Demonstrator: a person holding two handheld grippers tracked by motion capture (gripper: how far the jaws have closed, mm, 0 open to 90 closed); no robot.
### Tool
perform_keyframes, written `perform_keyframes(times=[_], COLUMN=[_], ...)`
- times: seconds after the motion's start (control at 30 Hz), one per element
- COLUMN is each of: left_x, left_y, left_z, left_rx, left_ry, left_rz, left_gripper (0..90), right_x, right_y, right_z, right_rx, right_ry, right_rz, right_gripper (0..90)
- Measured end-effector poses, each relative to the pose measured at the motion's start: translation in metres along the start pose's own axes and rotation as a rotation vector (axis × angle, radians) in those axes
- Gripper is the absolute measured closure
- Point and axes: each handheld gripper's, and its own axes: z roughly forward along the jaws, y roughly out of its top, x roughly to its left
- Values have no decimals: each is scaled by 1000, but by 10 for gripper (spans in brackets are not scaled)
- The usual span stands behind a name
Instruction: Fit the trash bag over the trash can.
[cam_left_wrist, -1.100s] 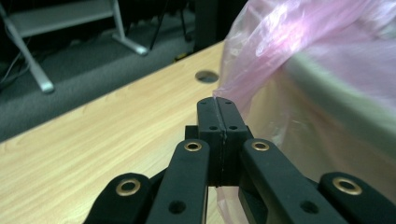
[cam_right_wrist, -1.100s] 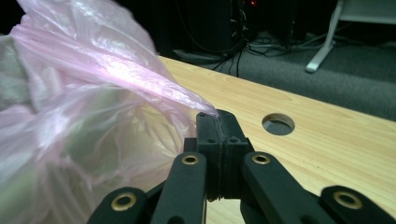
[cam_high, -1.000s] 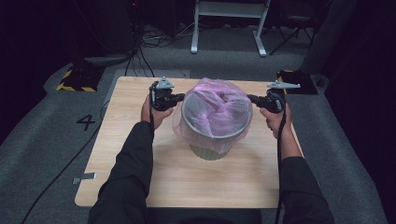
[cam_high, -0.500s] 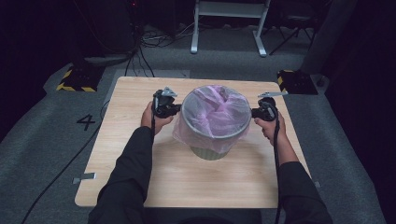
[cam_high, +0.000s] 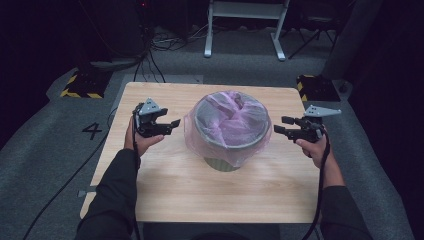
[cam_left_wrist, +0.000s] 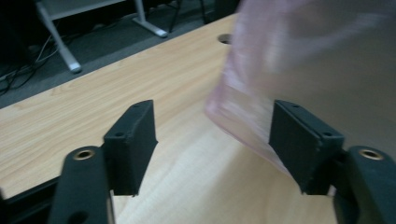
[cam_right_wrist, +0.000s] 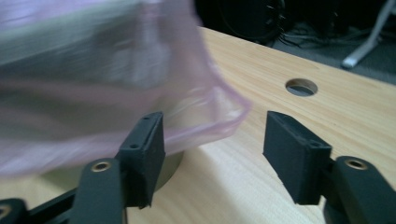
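A grey-green bin stands mid-table, lined with a translucent pink bag whose rim is folded down over the bin's top. My left gripper hovers just left of the bin, open, nothing between its jaws. In the left gripper view the bag's hanging edge lies beyond the right jaw. My right gripper is open just right of the bin, apart from it. The bag's lower hem shows past its jaws in the right gripper view, above the bin's base.
The wooden table has a round cable hole near its far edge. Grey carpet with a "4" marking surrounds it. Cables, yellow-black striped blocks and a white stand's legs lie beyond the table.
Both grippers came down beside the bin's rim, let go of the bag and drew outward away from it. The bag now lies folded over the rim.
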Motion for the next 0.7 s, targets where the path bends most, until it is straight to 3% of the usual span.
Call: perform_keyframes(times=[0.03, 0.07, 0.13, 0.17, 0.23, 0.37, 0.53, 0.63, 0.7], left_x=[-5, -11, -25, -31, -43, -60, -72, -76, -80], left_y=[-2, -4, -10, -13, -18, -21, -21, -20, -19], left_z=[-4, -8, -10, -11, -11, -9, 1, 9, 14], left_rx=[2, 10, 47, 61, 70, 66, 96, 116, 125], left_ry=[-23, -38, -39, -43, -59, -105, -122, -108, -83], left_rz=[10, 35, 88, 103, 134, 145, 174, 201, 217], left_gripper=[250, 250, 172, 172, 166, 158, 158, 174, 244], right_x=[6, 6, 24, 24, 37, 64, 76, 78, 78], right_y=[-1, -1, -5, -5, -6, -4, -3, -3, -4], right_z=[-4, -4, -12, -12, -13, -6, 8, 18, 19], right_rx=[2, 2, 20, 20, 44, 72, 112, 117, 107], right_ry=[7, 7, 29, 29, 16, -15, -40, -52, -43], right_rz=[-31, -31, -119, -119, -170, -283, -344, -356, -353], right_gripper=[326, 326, 275, 275, 253, 211, 205, 327, 435])
